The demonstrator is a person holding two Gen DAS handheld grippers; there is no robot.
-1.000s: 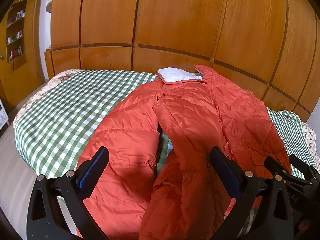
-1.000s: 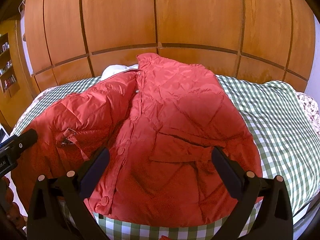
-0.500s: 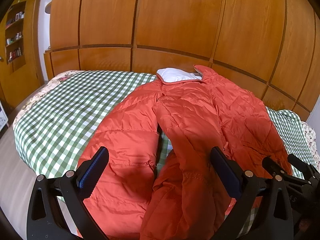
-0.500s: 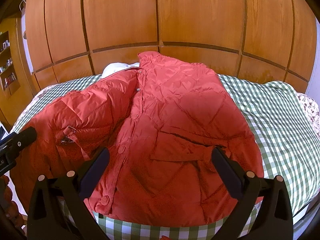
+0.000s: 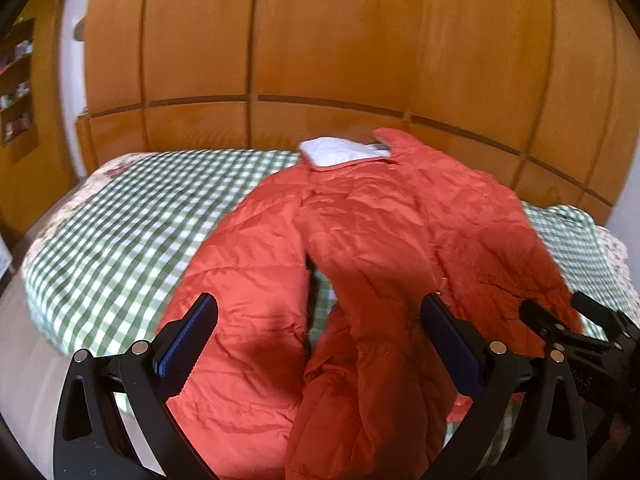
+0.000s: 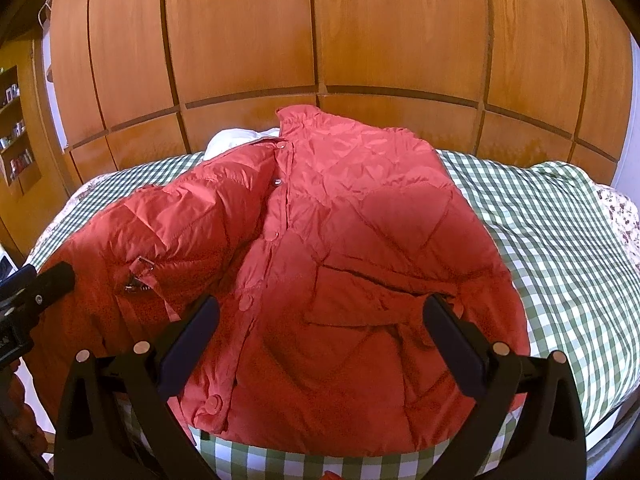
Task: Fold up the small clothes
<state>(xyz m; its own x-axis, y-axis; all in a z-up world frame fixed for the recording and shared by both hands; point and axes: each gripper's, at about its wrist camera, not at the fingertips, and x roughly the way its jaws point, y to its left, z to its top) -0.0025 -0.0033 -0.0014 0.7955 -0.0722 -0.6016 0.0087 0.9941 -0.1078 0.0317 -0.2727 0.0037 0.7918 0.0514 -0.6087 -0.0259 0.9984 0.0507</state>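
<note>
- Wood panelling (image 6: 320, 32) fills the background of both views and closes off the far side of the bed (image 6: 560, 240), whose green-checked cover carries everything I am working on.
- Red quilted jacket (image 6: 360, 240) lies spread front-up across the bed, collar toward the panelling and hem toward me; I judge it was laid flat this way so the sleeves and sides can be folded inward.
- White pillow (image 5: 340, 152) sits at the head of the bed, touching the jacket's collar area.
- One sleeve (image 5: 360, 340) runs down over the front toward my left gripper; I read it as partly folded in, though that is a judgement.
- Left gripper (image 5: 316, 344) hovers above the sleeve and lower left panel, fingers spread wide with nothing between them.
- Right gripper (image 6: 320, 344) hovers over the hem and pocket flap, fingers likewise spread and empty.
- Left view alone shows the gap of checked cover between the sleeve and the left panel; it also catches the right gripper at its right edge.
- Right view alone shows the snap placket (image 6: 276, 180), the pocket flap (image 6: 380, 292) and a small metal pull (image 6: 136, 284) on the left side, all hidden or blurred in the other view.
</note>
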